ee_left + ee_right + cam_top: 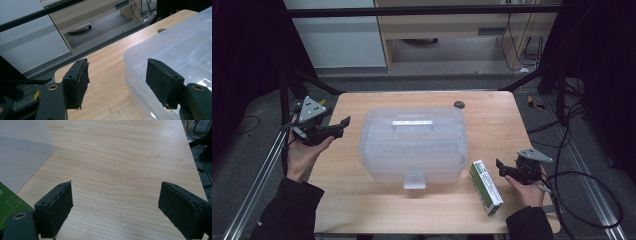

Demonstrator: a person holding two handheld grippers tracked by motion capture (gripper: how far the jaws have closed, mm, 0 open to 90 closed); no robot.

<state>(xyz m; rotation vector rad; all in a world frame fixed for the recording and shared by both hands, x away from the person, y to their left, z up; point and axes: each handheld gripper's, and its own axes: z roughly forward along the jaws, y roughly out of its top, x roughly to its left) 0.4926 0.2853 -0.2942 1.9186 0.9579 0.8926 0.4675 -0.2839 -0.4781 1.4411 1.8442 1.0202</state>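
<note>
With both grippers hanging free, I read this as the start: get the green-and-white carton (485, 187) into the clear plastic storage box (413, 145), which sits mid-table with its lid down and front latch (414, 180) closed.

Left gripper (343, 123) is off the box's left end, jaws spread, nothing between them. In the left gripper view the right pad (162, 82) sits over the box's near corner (140, 57), but I can't tell if it touches. Right gripper (500, 167) is just beside the carton's right side, jaws wide apart and empty, over bare table (120, 165). The carton lies flat near the front right table edge, close to the box's front right corner, only its corner (10, 202) visible in the right gripper view.

Risks as I see them:
- 1: carton is near the front edge; a skewed approach could push it off instead of clamping it.
- 2: thin card, so a hard squeeze would crush it.
- 3: latch is shut; lifting the lid with 1 gripper and no hold-down would likely drag or tip the light box.
- 4: clear walls make the edges hard to judge, so a jaw could clip the lid.
</note>
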